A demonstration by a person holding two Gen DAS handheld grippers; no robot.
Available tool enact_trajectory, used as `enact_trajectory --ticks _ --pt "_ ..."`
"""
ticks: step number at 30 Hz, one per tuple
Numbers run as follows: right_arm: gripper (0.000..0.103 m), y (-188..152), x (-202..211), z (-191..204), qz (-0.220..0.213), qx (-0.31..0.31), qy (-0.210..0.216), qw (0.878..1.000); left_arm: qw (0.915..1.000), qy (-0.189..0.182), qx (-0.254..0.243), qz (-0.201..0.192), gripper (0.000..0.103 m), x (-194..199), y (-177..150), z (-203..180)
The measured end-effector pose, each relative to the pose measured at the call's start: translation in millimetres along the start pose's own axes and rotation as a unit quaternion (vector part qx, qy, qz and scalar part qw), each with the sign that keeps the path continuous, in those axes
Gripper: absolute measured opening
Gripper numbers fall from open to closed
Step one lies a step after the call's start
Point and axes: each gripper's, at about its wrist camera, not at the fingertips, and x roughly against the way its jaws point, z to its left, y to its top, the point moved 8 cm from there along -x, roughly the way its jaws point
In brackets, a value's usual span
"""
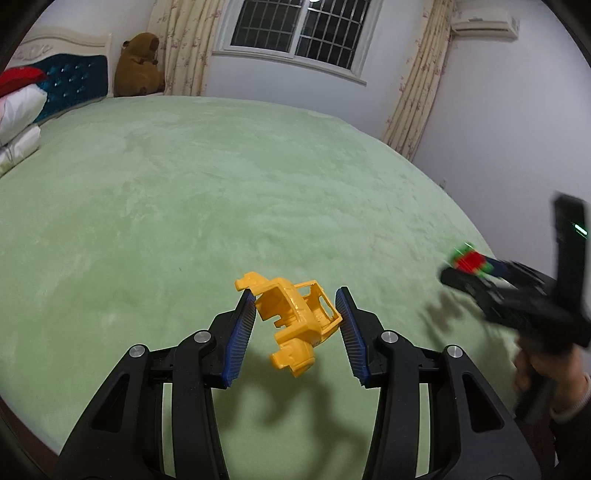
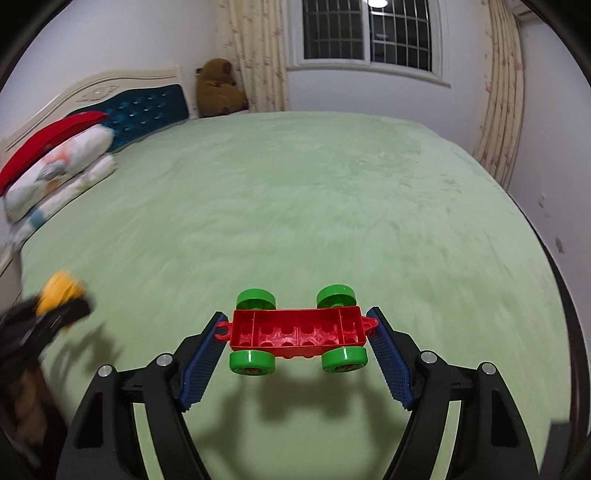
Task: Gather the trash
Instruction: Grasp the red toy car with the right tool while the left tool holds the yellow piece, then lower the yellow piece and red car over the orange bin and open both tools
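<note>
My left gripper (image 1: 295, 295) is shut on a yellow plastic toy truck cab (image 1: 295, 321) and holds it above the green bed cover (image 1: 221, 192). My right gripper (image 2: 298, 318) is shut on a red toy car base with green wheels (image 2: 298, 332), upside down, held above the bed. In the left wrist view the right gripper (image 1: 465, 269) appears blurred at the right with the red and green toy (image 1: 471, 260). In the right wrist view the left gripper (image 2: 62, 306) shows blurred at the left with the yellow cab (image 2: 61, 286).
The bed has a white and blue headboard (image 2: 140, 103) at the far left with stacked pillows (image 2: 55, 173). A brown teddy bear (image 2: 218, 88) sits in the far corner. Curtains (image 2: 498, 92) and a window (image 2: 369, 33) line the far wall. The bed's right edge (image 2: 546, 258) nears the wall.
</note>
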Motion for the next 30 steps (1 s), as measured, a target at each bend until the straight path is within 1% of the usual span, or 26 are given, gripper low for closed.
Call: enact_trajectory --ticks 6,8,11,15,20,23,26,30 --pt "0.075 -53.7 62.7 12.9 -0.015 -0.036 0.031 0.999 0.9994 0.011 -0.032 0.01 0.044 28.0 -31.4 -30.2" --pt "0.075 -73.3 82.0 20.4 -0.015 -0.039 0.042 0.998 0.9992 0.002 -0.037 0.016 0.044 38.8 -42.0 -39.8" --pt "0.075 -93.0 102.6 31.7 -0.017 -0.04 0.052 0.998 0.9984 0.0 -0.052 0.02 0.044 55.9 -58.4 -51.3" --pt "0.075 -121.1 125.1 41.0 -0.01 -0.049 0.076 0.996 0.9973 -0.002 -0.067 0.032 0.044 73.7 -83.5 -63.4" --pt "0.075 -152.6 136.5 52.7 0.012 -0.041 0.089 0.995 0.9947 0.001 -0.082 0.061 0.044 83.1 -117.0 -70.9" --pt "0.075 -175.8 140.3 61.9 0.03 -0.027 0.105 0.994 0.9913 0.004 -0.101 0.084 0.044 84.6 -142.0 -74.1" --pt "0.075 -201.7 135.1 72.8 0.056 -0.002 0.113 0.992 0.986 0.001 -0.116 0.12 0.044 77.6 -171.1 -76.0" --pt "0.075 -224.4 119.3 75.6 0.091 -0.004 0.118 0.989 0.9763 0.003 -0.127 0.175 0.044 59.7 -215.4 -74.5"
